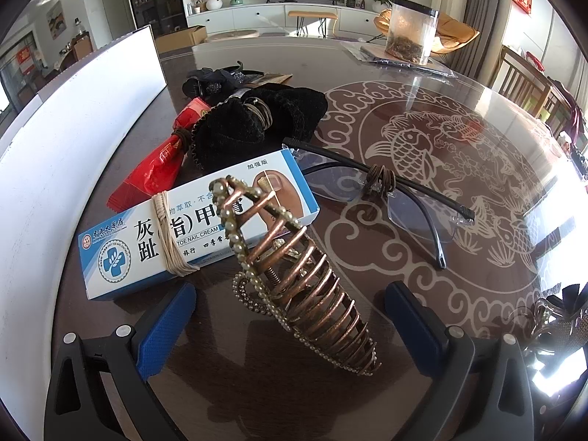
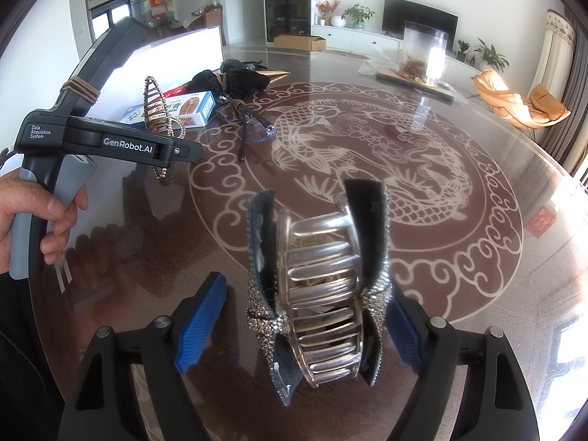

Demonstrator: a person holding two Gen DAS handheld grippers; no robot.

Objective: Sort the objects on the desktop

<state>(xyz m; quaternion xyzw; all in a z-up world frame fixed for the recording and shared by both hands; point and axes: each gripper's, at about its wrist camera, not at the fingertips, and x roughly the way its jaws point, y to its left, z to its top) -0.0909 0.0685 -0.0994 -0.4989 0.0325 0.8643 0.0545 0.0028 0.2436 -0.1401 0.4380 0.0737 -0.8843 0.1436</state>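
Note:
A copper hair claw (image 1: 301, 286) edged with pearls stands tilted on the glass table between the blue pads (image 1: 165, 330) of my left gripper (image 1: 290, 290). That gripper is open, with gaps on both sides of the claw. A silver hair claw with a dark rhinestone bow (image 2: 323, 294) stands between the jaws of my right gripper (image 2: 308, 294), which is open. The left pad is well clear of the bow and the right pad (image 2: 402, 330) is close against it. In the right wrist view a hand (image 2: 36, 213) holds the left gripper's body (image 2: 110, 143) beside the copper claw (image 2: 158, 110).
Behind the copper claw lie a blue-and-white nail cream box (image 1: 198, 220), folded glasses (image 1: 386, 191), a black velvet pouch (image 1: 257, 125), a red packet (image 1: 165, 161) and black hair pieces (image 1: 217, 77). A white bin wall (image 1: 73, 147) stands at left, and a clear jar (image 1: 411, 33) at the far edge.

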